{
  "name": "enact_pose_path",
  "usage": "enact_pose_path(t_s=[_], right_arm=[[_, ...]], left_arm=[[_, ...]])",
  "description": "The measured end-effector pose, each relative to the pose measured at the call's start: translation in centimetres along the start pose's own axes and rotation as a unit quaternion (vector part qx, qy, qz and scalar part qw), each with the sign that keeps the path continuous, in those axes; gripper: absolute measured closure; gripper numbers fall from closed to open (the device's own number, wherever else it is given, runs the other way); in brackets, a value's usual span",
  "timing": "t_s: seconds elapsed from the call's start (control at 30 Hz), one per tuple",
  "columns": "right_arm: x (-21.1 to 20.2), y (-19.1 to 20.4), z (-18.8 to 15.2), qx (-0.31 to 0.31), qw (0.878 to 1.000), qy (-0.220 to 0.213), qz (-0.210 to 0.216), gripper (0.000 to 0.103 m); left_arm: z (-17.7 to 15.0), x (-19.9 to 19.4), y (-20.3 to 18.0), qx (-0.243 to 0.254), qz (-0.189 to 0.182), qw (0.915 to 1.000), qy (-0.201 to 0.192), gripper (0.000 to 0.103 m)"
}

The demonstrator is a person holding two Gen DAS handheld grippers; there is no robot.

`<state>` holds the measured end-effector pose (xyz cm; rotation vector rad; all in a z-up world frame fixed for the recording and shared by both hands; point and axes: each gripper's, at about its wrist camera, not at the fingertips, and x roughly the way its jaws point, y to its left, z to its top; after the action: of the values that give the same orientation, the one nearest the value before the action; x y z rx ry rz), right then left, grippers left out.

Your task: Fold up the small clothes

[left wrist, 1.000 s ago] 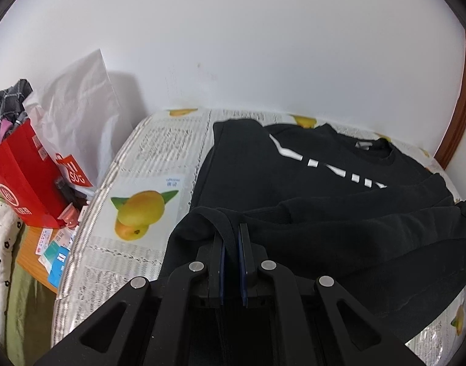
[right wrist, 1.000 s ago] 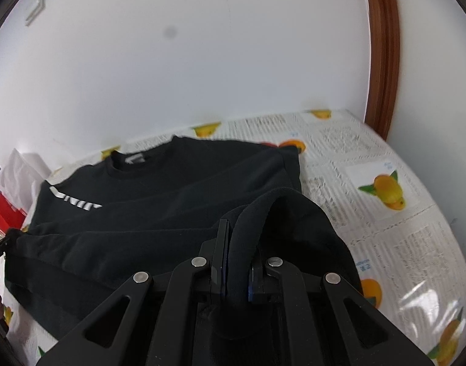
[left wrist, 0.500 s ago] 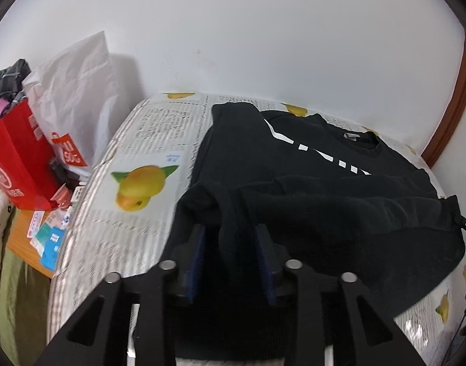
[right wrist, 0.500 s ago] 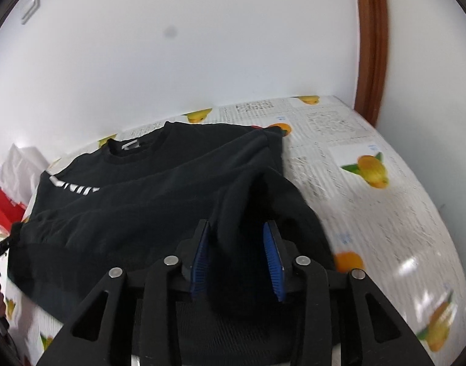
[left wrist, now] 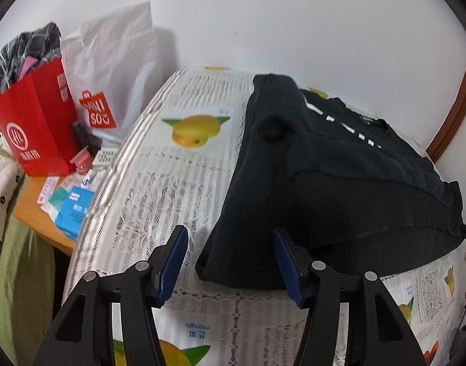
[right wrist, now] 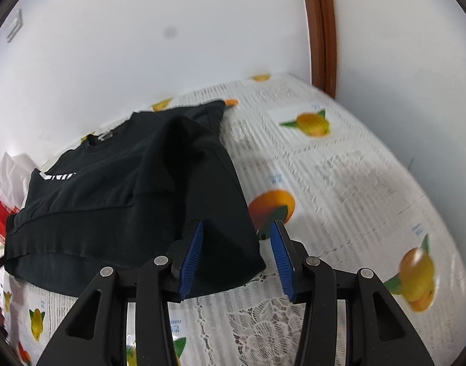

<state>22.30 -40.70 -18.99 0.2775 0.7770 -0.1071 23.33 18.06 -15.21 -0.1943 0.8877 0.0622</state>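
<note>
Two spread claws, left claw (left wrist: 230, 257) and right claw (right wrist: 236, 257), empty above the folded black sweatshirt (left wrist: 324, 177) on the fruit-print desk (right wrist: 339, 164).

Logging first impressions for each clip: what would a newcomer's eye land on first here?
The black sweatshirt, folded across the middle of the fruit-print tablecloth, dominates both views. Both the left gripper and the right gripper hang open over its near corners. At the far left, a red paper bag stuffed with clothes stands out.

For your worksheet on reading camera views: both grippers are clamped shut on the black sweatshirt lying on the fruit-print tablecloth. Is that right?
Not quite. The left gripper and right gripper have their jaws open, as both wrist views show. The black sweatshirt does lie on the fruit-print tablecloth.
</note>
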Motion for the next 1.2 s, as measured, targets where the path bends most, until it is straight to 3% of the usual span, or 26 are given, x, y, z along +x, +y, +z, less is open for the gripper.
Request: enact_pose_path(t_s=[0.17,0.23,0.3,0.4,0.5,0.7,1.2], right_arm=[[1.6,0.6,0.1,0.011,1.0,0.013,0.001,0.057],[2.2,1.0,0.3,0.009,1.0,0.019,-0.002,0.059],[2.6,1.4,0.4,0.001,1.0,0.021,0.003,0.074],[2.1,2.0,0.2,-0.019,1.0,0.011,0.007,0.085],[1.4,2.5,-0.2,-0.032,0.999,0.008,0.006,0.087],[-0.7,1.7,-1.7,-0.029,0.999,0.012,0.013,0.087],[-7.3,-0.5,-8.7,-0.063,0.998,0.004,-0.017,0.087]], left_arm=[[0.3,1.2,-0.1,-0.003,-0.017,0.9998,0.013,0.05],[0.3,1.5,-0.3,-0.006,-0.028,0.9994,0.019,0.059],[0.3,1.5,-0.7,-0.005,-0.03,0.9994,0.019,0.073],[-0.1,0.8,-1.4,0.01,-0.018,0.9998,0.004,0.088],[-0.6,-0.1,-1.9,0.025,-0.006,0.9997,0.0,0.089],[-2.6,-2.2,-1.2,0.009,-0.02,0.9996,0.015,0.089],[-11.2,-9.1,-2.3,0.037,0.009,0.9993,0.004,0.089]])
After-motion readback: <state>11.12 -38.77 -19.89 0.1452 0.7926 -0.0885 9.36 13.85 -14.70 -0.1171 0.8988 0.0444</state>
